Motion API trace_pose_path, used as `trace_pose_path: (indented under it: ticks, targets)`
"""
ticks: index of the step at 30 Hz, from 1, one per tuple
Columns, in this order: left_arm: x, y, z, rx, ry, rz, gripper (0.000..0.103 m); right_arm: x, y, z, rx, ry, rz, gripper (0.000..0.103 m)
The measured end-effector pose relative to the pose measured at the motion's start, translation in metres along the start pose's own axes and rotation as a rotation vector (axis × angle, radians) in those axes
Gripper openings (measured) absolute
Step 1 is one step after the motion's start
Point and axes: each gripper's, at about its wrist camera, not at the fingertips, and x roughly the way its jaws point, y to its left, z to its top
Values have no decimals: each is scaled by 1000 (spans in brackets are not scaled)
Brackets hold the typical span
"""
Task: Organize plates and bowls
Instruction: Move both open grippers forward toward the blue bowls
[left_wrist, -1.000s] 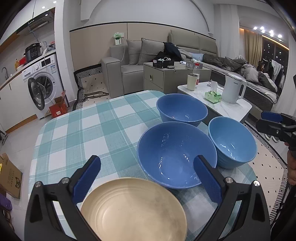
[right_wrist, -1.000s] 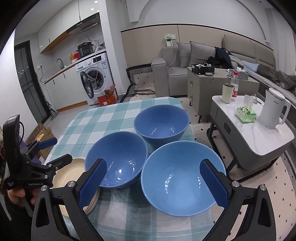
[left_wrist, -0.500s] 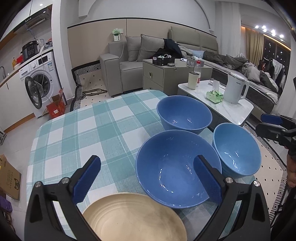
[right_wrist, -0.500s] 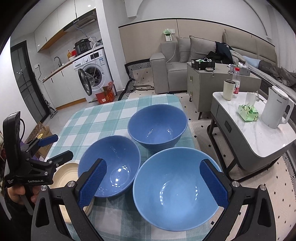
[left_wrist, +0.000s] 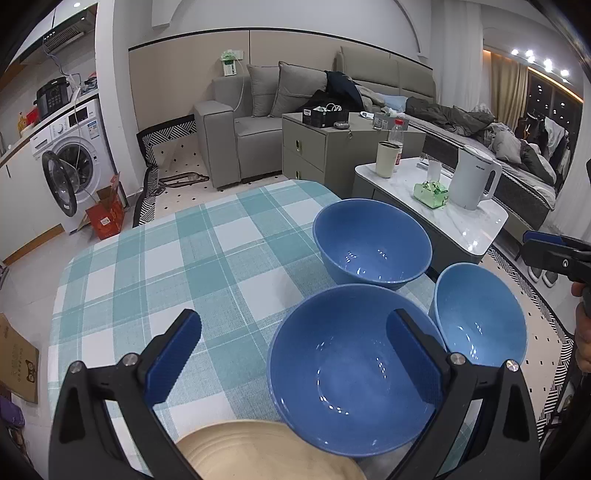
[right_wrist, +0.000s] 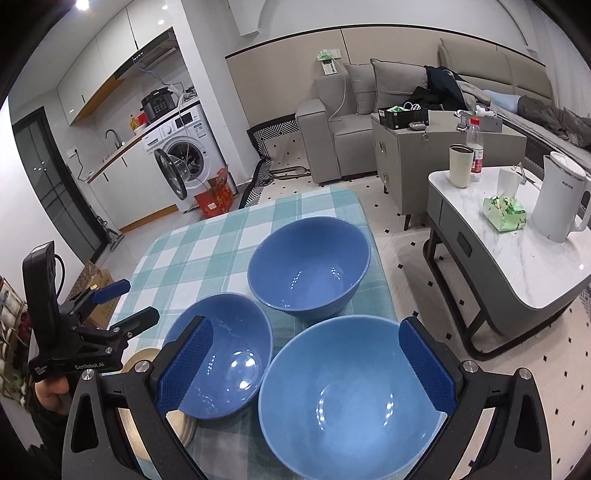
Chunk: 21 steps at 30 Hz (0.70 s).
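Three blue bowls stand close together on a teal checked tablecloth (left_wrist: 207, 266). In the left wrist view the nearest bowl (left_wrist: 351, 369) lies under the right finger of my open left gripper (left_wrist: 295, 354), with a second bowl (left_wrist: 371, 245) behind it and a third (left_wrist: 480, 321) to its right. A beige ridged plate (left_wrist: 266, 450) sits at the near edge. In the right wrist view my open, empty right gripper (right_wrist: 306, 365) hovers over the nearest bowl (right_wrist: 347, 398); the other bowls (right_wrist: 218, 354) (right_wrist: 310, 266) lie to the left and behind. The beige plate (right_wrist: 144, 360) is mostly hidden.
A marble-topped side table (right_wrist: 517, 258) with a white kettle (right_wrist: 557, 203), cup and tissue pack stands right of the table. A grey sofa (left_wrist: 251, 140), a cabinet and a washing machine (left_wrist: 70, 166) stand beyond.
Both grippers have drawn back and down a little. The plate has slid lower in the left wrist view and the bowls sit nearer the fingers. Nothing was grasped.
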Motion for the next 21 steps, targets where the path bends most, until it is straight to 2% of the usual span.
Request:
trace_pose_path:
  ticks: [21]
  targets:
    - [59, -1, 36, 3, 73, -26, 101, 57, -26, 31, 41, 63, 13, 101]
